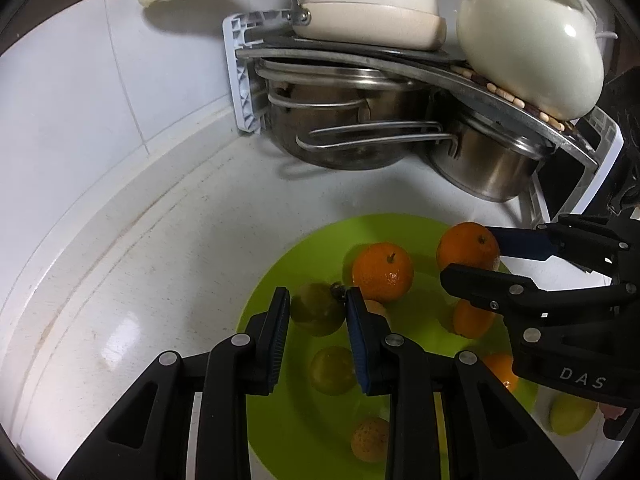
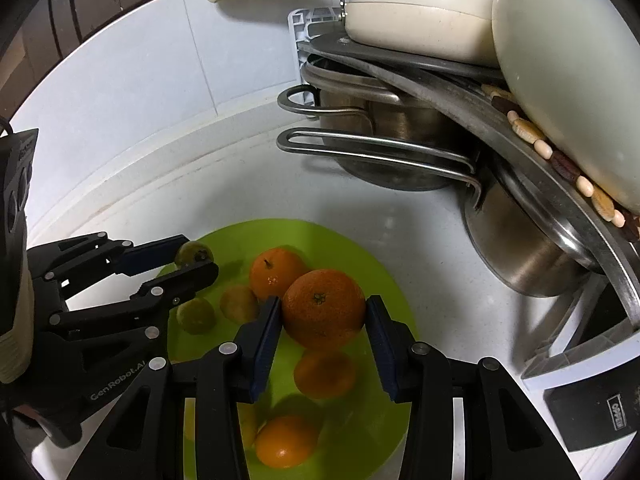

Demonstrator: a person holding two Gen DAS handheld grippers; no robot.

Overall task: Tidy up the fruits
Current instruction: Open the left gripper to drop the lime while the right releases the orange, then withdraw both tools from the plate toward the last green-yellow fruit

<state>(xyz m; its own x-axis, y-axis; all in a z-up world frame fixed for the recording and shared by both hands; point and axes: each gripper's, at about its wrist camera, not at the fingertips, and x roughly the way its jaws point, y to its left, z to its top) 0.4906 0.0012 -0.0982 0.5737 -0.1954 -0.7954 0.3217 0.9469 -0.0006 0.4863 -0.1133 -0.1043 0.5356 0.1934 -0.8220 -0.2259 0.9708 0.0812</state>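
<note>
over a lime-green plate (image 1: 276,280) on the white worktop (image 1: 120,240), near the back edge where it meets the tiled wall. left gripper (image 1: 318,308) pinching a small green fruit (image 1: 316,308) between its blue pads, held above the plate's left rim. right gripper (image 2: 323,312) clamped on a large orange (image 2: 323,306), pads pressed to both its sides, above the plate's middle. from the left wrist view, the same orange (image 1: 466,246) caught at the tip of the right gripper (image 1: 480,256), over the plate's right rim.

lying on the plate: a second orange with a stem (image 1: 382,272), just beside the held one; two more oranges (image 2: 325,374) (image 2: 286,440) toward the near rim; two dull green fruits (image 2: 196,315) (image 2: 239,303) on the left part. another yellow-green fruit (image 1: 572,414) off the plate, on the worktop by its right rim, partly hidden by the right gripper.

toward the back right corner of the worktop, a rack (image 1: 240,80) with steel pots (image 1: 488,168) underneath and a cream pan (image 1: 368,20) and a cream rounded pot (image 1: 528,44) on top.
</note>
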